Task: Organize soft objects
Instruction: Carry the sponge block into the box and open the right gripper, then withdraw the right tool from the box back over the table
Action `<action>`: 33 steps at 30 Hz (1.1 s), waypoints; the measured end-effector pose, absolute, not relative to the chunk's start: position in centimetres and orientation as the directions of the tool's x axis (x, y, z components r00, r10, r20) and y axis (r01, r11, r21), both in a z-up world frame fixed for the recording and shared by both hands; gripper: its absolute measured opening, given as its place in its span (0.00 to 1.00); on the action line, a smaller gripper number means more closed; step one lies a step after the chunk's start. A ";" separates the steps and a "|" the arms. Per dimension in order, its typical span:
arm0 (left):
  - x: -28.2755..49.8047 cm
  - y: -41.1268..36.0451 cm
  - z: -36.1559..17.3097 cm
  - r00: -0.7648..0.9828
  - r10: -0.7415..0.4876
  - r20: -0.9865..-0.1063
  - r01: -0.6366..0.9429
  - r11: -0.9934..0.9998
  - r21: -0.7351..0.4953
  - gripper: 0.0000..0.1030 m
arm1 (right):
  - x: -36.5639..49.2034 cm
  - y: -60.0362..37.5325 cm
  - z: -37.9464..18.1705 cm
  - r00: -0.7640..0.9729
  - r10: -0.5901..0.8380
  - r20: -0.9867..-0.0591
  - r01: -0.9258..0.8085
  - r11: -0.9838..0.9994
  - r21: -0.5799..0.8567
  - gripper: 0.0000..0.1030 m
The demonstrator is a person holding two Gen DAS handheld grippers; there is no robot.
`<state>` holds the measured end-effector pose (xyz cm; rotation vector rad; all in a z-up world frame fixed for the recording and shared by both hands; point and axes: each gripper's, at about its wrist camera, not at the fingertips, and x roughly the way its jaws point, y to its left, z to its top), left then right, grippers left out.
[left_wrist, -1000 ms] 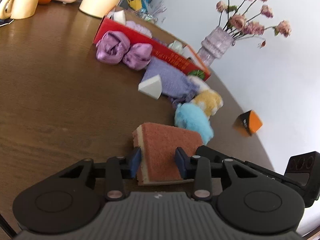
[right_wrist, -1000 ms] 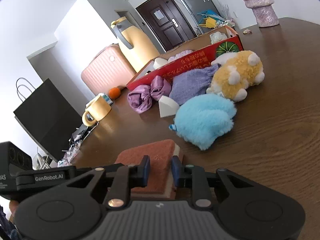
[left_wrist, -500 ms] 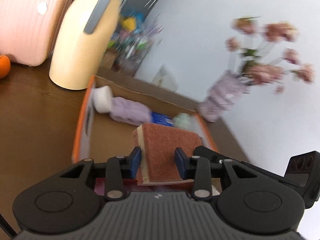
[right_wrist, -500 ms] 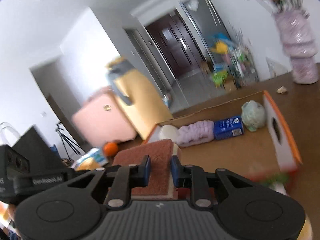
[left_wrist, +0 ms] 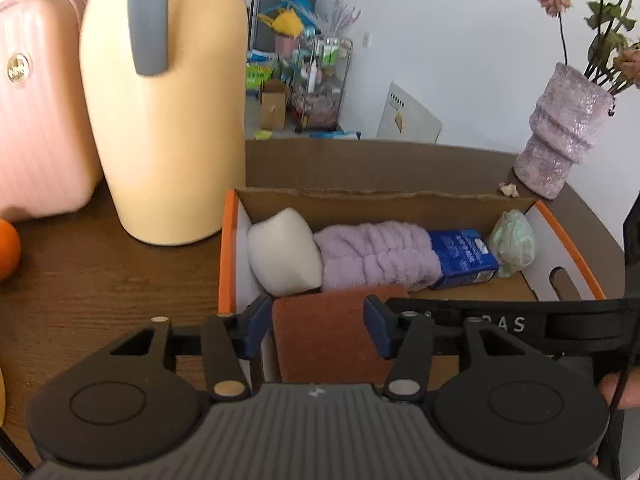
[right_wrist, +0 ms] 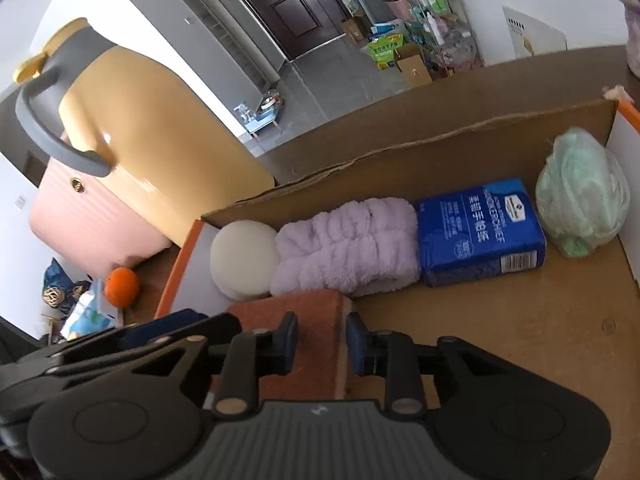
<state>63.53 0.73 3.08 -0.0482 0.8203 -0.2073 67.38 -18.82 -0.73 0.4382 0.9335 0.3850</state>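
Note:
A rust-brown sponge (left_wrist: 324, 332) lies low inside the cardboard box (left_wrist: 568, 236), at its near left. My left gripper (left_wrist: 318, 326) straddles the sponge, with a slight gap at each pad. My right gripper (right_wrist: 320, 342) straddles the sponge's (right_wrist: 304, 320) right end, also slightly apart from it. Along the box's (right_wrist: 580, 340) far wall sit a white sponge (left_wrist: 284, 256), a lilac fluffy towel (left_wrist: 376, 256), a blue tissue pack (left_wrist: 464, 256) and a pale green bundle (left_wrist: 514, 242). They also show in the right wrist view: white sponge (right_wrist: 244, 256), towel (right_wrist: 348, 252), pack (right_wrist: 480, 228), bundle (right_wrist: 580, 196).
A yellow jug (left_wrist: 168, 100) stands just left of the box, with a pink suitcase (left_wrist: 36, 120) behind it. An orange (left_wrist: 8, 250) lies on the brown table (left_wrist: 100, 288). A lilac vase (left_wrist: 560, 144) with flowers stands behind the box's right end.
Both grippers carried the sponge from the table up over the box and down into it. The jaws of both have widened slightly off the sponge.

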 end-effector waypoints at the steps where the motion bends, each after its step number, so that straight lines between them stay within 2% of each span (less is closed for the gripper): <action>1: 63.2 0.8 3.5 0.673 -0.200 -0.712 0.165 0.979 -0.119 0.60 | 67.2 -18.7 -0.5 0.539 0.495 -0.682 -0.131 0.848 0.513 0.28; 6: 60.8 1.1 6.5 0.727 -0.184 -0.662 0.184 0.980 -0.071 0.69 | 65.6 -20.2 2.3 0.588 0.449 -0.673 -0.150 0.878 0.455 0.33; 9: 58.5 1.8 8.4 0.767 -0.142 -0.626 0.156 0.987 -0.033 0.72 | 63.6 -22.2 4.9 0.639 0.400 -0.657 -0.165 0.905 0.391 0.40; 11: 56.2 2.3 9.4 0.808 -0.106 -0.580 0.131 0.991 0.000 0.76 | 61.4 -23.7 6.8 0.681 0.354 -0.641 -0.179 0.929 0.323 0.50; 13: 53.5 2.4 10.1 0.862 -0.048 -0.505 0.086 0.995 0.052 0.84 | 58.6 -25.2 8.4 0.740 0.296 -0.604 -0.193 0.953 0.232 0.58; 14: 52.1 2.4 10.3 0.887 -0.023 -0.460 0.061 0.996 0.067 0.90 | 57.0 -25.7 9.0 0.783 0.259 -0.566 -0.201 0.966 0.164 0.67; 16: 49.5 2.4 10.3 0.925 -0.004 -0.379 0.034 0.997 0.073 0.94 | 53.5 -26.4 9.4 0.883 0.152 -0.443 -0.177 0.984 -0.016 0.82; 17: 48.4 2.3 10.3 0.937 0.005 -0.349 0.021 0.997 0.071 0.94 | 52.1 -26.6 9.4 0.914 0.115 -0.389 -0.159 0.984 -0.083 0.83; 19: 46.7 1.8 10.3 0.947 0.015 -0.320 0.009 0.997 0.071 0.94 | 49.9 -27.1 9.3 0.931 0.105 -0.350 -0.157 0.980 -0.125 0.81; 23: 44.0 0.4 10.5 0.954 0.006 -0.298 0.021 0.996 0.090 0.94 | 47.6 -28.4 9.5 0.927 0.164 -0.337 -0.174 0.985 -0.001 0.82; 29: 39.5 -0.4 10.1 0.962 0.033 -0.270 -0.009 0.996 0.089 0.97 | 43.3 -28.6 9.7 0.939 0.180 -0.294 -0.182 0.983 0.023 0.84; 33: 34.7 -0.7 8.8 0.958 0.008 -0.288 0.004 0.999 0.040 0.98 | 37.9 -29.6 8.8 0.946 0.200 -0.254 -0.195 0.980 0.045 0.85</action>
